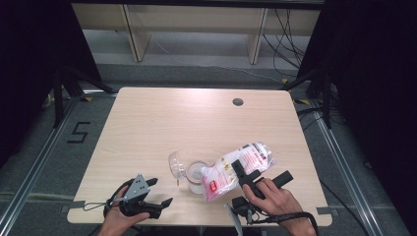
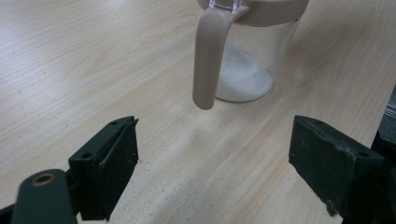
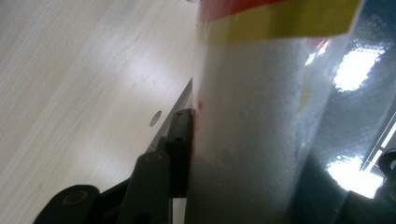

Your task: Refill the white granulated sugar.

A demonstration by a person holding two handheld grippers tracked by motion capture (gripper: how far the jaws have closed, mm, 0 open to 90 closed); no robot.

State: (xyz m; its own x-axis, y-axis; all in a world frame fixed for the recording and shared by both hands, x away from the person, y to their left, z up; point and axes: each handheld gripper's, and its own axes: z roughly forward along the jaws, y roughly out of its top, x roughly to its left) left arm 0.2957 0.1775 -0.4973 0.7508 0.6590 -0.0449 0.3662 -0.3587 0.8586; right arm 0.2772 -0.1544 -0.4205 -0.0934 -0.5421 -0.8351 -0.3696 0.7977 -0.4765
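A clear jug (image 1: 194, 175) with a beige rim stands near the table's front middle, its lid flap (image 1: 175, 164) tipped open to the left. White grains lie in the jug (image 2: 247, 70), and its beige handle (image 2: 210, 56) hangs toward my left gripper. A clear bag of white grains (image 1: 236, 167) with red print lies tilted, its low end at the jug's mouth. My right gripper (image 1: 262, 169) is shut on the bag (image 3: 261, 130), one pad (image 3: 180, 149) pressed against its side. My left gripper (image 1: 162, 191) rests at the front left, open and empty (image 2: 215, 158), a short way from the handle.
The wooden table (image 1: 147, 128) has a dark round cable hole (image 1: 238, 102) at the back right. Fine grains are scattered on the wood (image 2: 187, 186) between my left jaws. Dark curtains, a metal floor rail (image 1: 29, 172) and cables (image 1: 290, 29) surround the table.
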